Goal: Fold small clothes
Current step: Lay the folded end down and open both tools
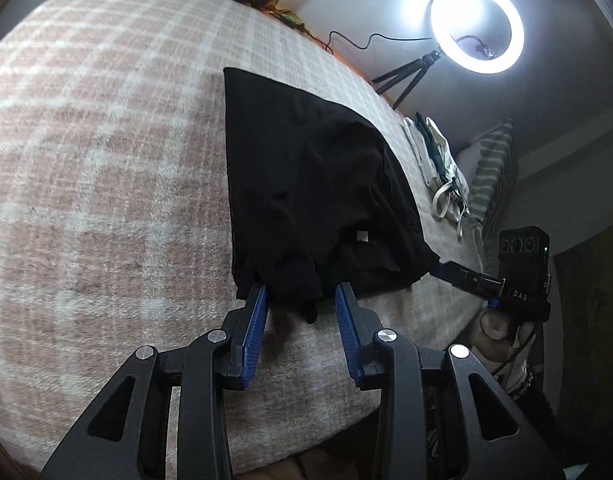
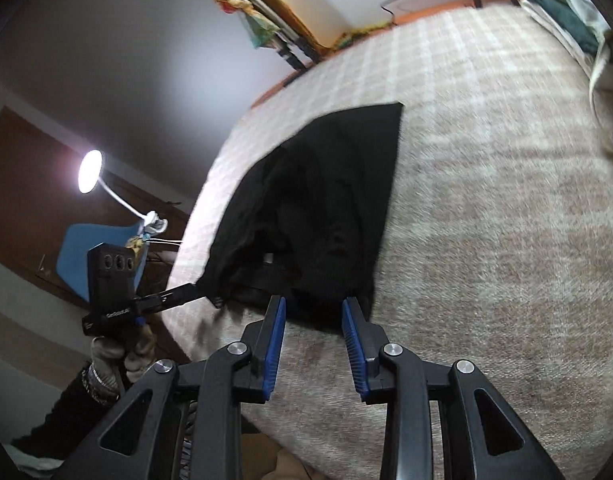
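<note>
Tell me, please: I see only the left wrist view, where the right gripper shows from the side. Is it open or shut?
Observer: Open. In the right wrist view the right gripper has its jaws apart, with the near edge of the black garment between the fingertips.
Operator: Is the cloth pinched there?
Observer: No. The blue pads stand well apart, so nothing is clamped.
Operator: Is there any light that I cannot see?
Observer: Yes, a lit gooseneck lamp stands off the bed, beyond the garment's other corner.
</note>
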The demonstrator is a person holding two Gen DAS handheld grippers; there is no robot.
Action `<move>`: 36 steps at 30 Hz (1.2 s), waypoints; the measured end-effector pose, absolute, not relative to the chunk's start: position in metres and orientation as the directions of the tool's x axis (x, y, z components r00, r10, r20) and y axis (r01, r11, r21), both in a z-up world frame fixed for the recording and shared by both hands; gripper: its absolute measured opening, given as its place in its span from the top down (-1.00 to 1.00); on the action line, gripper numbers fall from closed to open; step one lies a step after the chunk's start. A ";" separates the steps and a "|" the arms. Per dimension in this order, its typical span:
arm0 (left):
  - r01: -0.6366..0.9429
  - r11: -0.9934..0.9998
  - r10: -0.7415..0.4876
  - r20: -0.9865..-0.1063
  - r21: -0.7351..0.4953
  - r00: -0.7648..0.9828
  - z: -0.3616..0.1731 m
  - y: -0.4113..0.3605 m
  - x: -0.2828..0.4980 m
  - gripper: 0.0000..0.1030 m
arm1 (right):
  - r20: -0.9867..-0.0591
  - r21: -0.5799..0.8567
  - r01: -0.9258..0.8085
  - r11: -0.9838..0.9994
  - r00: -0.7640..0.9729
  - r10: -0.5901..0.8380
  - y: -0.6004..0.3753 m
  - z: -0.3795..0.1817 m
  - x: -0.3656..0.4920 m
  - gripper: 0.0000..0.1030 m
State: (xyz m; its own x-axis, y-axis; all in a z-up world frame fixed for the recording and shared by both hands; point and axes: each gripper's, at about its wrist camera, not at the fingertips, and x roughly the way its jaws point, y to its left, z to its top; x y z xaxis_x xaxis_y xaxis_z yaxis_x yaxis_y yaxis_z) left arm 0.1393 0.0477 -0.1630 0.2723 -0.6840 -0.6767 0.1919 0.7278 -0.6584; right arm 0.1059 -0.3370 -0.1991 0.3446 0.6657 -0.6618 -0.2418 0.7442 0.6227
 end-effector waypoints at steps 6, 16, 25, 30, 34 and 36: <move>0.181 0.719 -0.692 -0.667 -0.671 0.278 -0.163 0.046 0.143 0.41 | -0.563 0.763 -0.164 0.625 0.306 0.768 -0.349 -0.211 0.117 0.12; 0.267 0.759 -0.651 -0.696 -0.594 0.303 -0.157 0.036 0.145 0.92 | -0.674 0.628 -0.221 0.746 0.326 0.663 -0.324 -0.201 0.117 0.91; 0.265 0.750 -0.661 -0.668 -0.607 0.341 -0.146 0.060 0.136 0.93 | -0.627 0.632 -0.263 0.729 0.380 0.681 -0.343 -0.171 0.095 0.96; 0.251 0.796 -0.605 -0.739 -0.551 0.298 -0.170 0.057 0.130 0.93 | -0.729 0.582 -0.193 0.790 0.308 0.612 -0.343 -0.204 0.099 0.96; 0.276 0.816 -0.577 -0.754 -0.509 0.315 -0.166 0.057 0.126 0.92 | -0.790 0.490 -0.231 0.841 0.291 0.540 -0.334 -0.204 0.098 0.90; 0.275 0.824 -0.564 -0.766 -0.495 0.308 -0.162 0.060 0.126 0.84 | -0.809 0.448 -0.262 0.855 0.288 0.512 -0.331 -0.197 0.099 0.74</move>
State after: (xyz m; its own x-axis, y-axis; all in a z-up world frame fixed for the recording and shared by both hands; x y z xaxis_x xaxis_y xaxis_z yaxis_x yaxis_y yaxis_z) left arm 0.1255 0.0596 -0.1619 0.3084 -0.5638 -0.7662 0.2754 0.8239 -0.4954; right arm 0.0991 -0.3314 -0.1970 0.2879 0.5121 -0.8092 -0.2623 0.8549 0.4477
